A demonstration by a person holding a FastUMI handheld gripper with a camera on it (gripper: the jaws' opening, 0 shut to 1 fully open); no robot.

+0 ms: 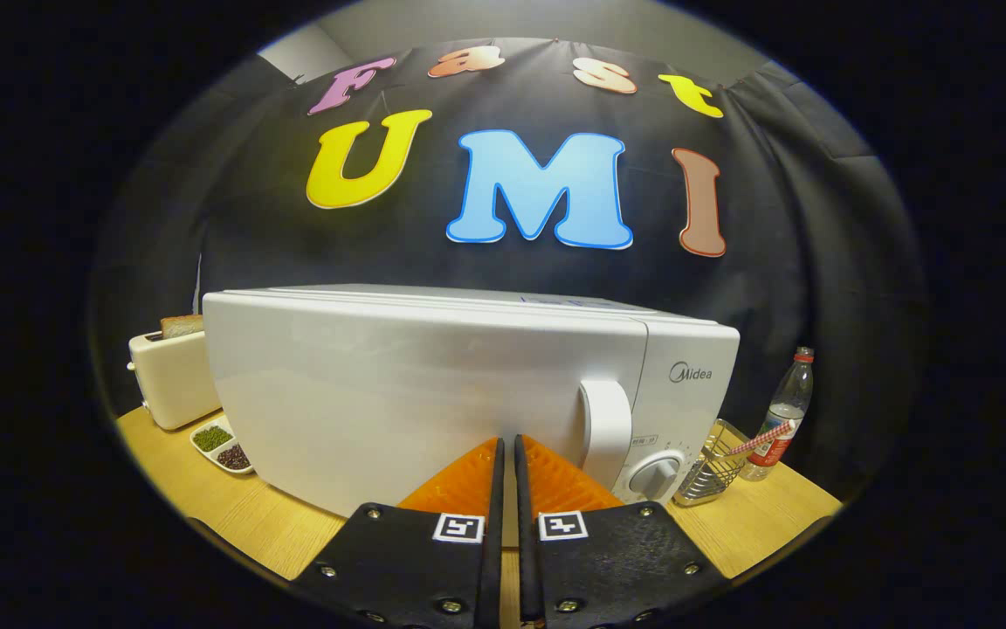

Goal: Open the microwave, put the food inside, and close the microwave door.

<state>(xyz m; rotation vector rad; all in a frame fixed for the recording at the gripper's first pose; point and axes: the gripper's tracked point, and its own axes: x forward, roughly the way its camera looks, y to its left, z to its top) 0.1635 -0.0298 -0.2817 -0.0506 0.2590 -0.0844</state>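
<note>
Microwave (433, 393) is seen big and white on the wood table (232, 515), door shut. Its handle (606, 430) is set upright near the microwave's right side, w/ a round knob (653, 476) just below and right of it. The gripper (507, 450) is held level and pointed straight at the microwave's front, just left of the handle. Its fingers (468, 480) are pressed nearly together w/ only a thin gap, nothing held between them; tips are right up at the door, touching or not can't be told. A toaster (173, 376) w/ bread (182, 326) in it is seen left of the microwave. A small dish (222, 445) w/ green and dark bits is placed by the microwave's left bottom corner. A wire basket (713, 467) and a bottle (784, 415) are found right of the microwave.
</note>
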